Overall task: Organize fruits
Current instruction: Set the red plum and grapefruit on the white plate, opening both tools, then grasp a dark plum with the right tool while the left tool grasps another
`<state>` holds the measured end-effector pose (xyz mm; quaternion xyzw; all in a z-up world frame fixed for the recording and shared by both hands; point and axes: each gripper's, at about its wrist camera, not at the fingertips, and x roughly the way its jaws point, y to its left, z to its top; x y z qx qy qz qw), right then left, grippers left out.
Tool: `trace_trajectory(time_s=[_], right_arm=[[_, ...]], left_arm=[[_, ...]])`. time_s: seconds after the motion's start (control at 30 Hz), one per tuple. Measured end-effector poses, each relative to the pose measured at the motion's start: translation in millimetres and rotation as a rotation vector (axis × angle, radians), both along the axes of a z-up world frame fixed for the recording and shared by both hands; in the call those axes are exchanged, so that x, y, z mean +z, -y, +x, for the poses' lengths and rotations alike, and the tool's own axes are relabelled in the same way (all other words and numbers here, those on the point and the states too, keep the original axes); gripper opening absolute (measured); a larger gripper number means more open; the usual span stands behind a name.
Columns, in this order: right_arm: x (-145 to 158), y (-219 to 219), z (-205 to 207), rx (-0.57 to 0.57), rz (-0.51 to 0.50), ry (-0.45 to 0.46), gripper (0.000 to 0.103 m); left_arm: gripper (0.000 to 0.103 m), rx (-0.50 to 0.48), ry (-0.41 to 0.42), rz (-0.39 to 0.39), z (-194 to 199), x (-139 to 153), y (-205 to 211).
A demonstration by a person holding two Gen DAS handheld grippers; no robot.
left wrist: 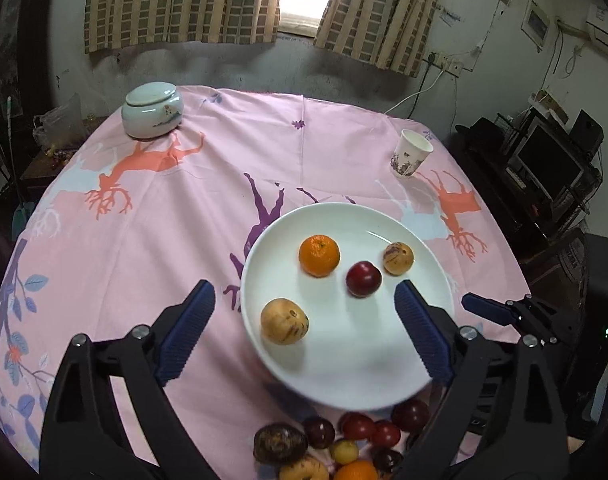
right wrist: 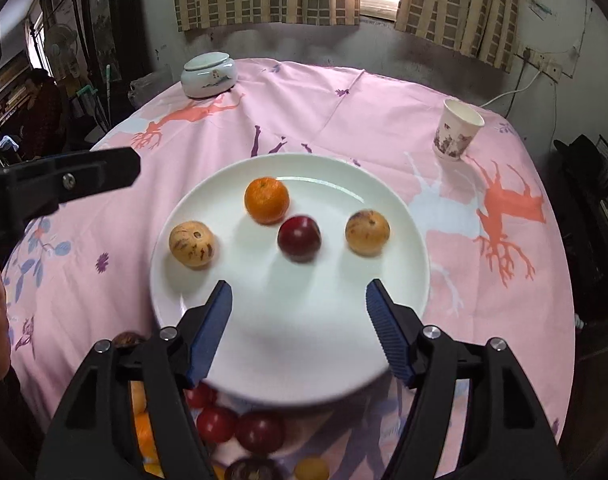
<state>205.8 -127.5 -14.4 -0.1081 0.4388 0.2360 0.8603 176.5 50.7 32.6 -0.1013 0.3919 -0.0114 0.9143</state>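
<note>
A white plate [left wrist: 420, 376] [right wrist: 404, 280] sits on the pink tablecloth. On it lie an orange [left wrist: 319, 255] [right wrist: 266, 200], a dark red plum [left wrist: 363, 279] [right wrist: 299, 239] that looks blurred in the right wrist view, and two tan spotted fruits [left wrist: 284, 321] [left wrist: 398, 258] [right wrist: 191, 244] [right wrist: 367, 232]. A pile of loose fruit [left wrist: 344, 440] [right wrist: 239, 428] lies at the plate's near edge. My left gripper [left wrist: 306, 302] is open and empty over the plate's near left. My right gripper [right wrist: 299, 292] is open and empty over the plate's near part; it also shows in the left wrist view [left wrist: 500, 312].
A lidded ceramic jar [left wrist: 152, 110] [right wrist: 209, 74] stands at the table's far left. A paper cup [left wrist: 411, 153] [right wrist: 458, 130] stands at the far right. The left gripper's body [right wrist: 63, 184] shows at the left of the right wrist view. Dark shelves with electronics [left wrist: 544, 168] stand right of the table.
</note>
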Motion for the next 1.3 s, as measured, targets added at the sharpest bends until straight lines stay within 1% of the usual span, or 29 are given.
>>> trace_trajectory(time_s=[0.07,0.13,0.2,0.27,0.4,0.47,0.53,0.63,0.8,1.03,1.13,1.23,1.27,1.3], right_arm=[[-1.3,11.7,-30.3,0.010,0.009,-0.026,0.071],[-4.9,22.3,-62.5,0.017,0.001,-0.033,0.071],[-8.1,30.0,-92.6,0.008,0.000,-0.023,0.071],[-11.4,38.4,-124.3,-0.005,0.021,-0.009,0.071],[-21.2,50.7,-171.2,-0.039,0.068,0.004,0.071],[-26.3,55.3,-183.7,-0.069,0.086,-0.005,0.071],[-30.6,58.9,-192.3,-0.085,0.114,-0.031,0.071],[-32.4,57.4,-200.0,-0.090,0.114,-0.037,0.071],[-32.0,48.7,-213.3,-0.042,0.139,-0.045,0.071],[-46.2,32.8,-215.8,0.009,0.145,-0.119,0.071],[-53.0,24.7,-215.1,0.025,0.135,-0.131,0.071],[-62.4,19.1,-209.7,0.021,0.132,-0.121,0.071],[-65.9,17.5,-207.2,0.012,0.121,-0.119,0.070],[-70.0,15.5,-204.3,0.007,0.110,-0.115,0.063]], left_arm=[[0.098,-0.007,0.015,0.024,-32.1,0.8,4.9],[0.098,-0.021,0.016,0.036,-60.4,-5.2,9.4],[0.098,-0.039,0.019,0.016,-88.4,-14.3,11.9],[0.098,-0.043,0.023,0.002,-115.4,-25.9,13.9],[0.098,-0.015,0.024,0.032,-160.3,-51.0,19.5],[0.098,-0.020,0.009,0.050,-173.7,-60.0,22.1],[0.098,-0.034,0.005,0.071,-185.9,-64.3,26.1],[0.098,-0.041,0.015,0.105,-200.0,-66.5,31.5],[0.098,-0.039,-0.003,0.127,-205.9,-72.4,33.6],[0.098,-0.005,-0.025,0.117,-208.2,-79.4,21.0],[0.098,0.001,-0.025,0.112,-209.4,-80.5,15.8],[0.098,0.000,-0.032,0.110,-210.1,-82.7,12.7],[0.098,-0.004,-0.037,0.114,-210.4,-83.9,12.6],[0.098,-0.008,-0.040,0.118,-210.5,-85.2,13.4]])
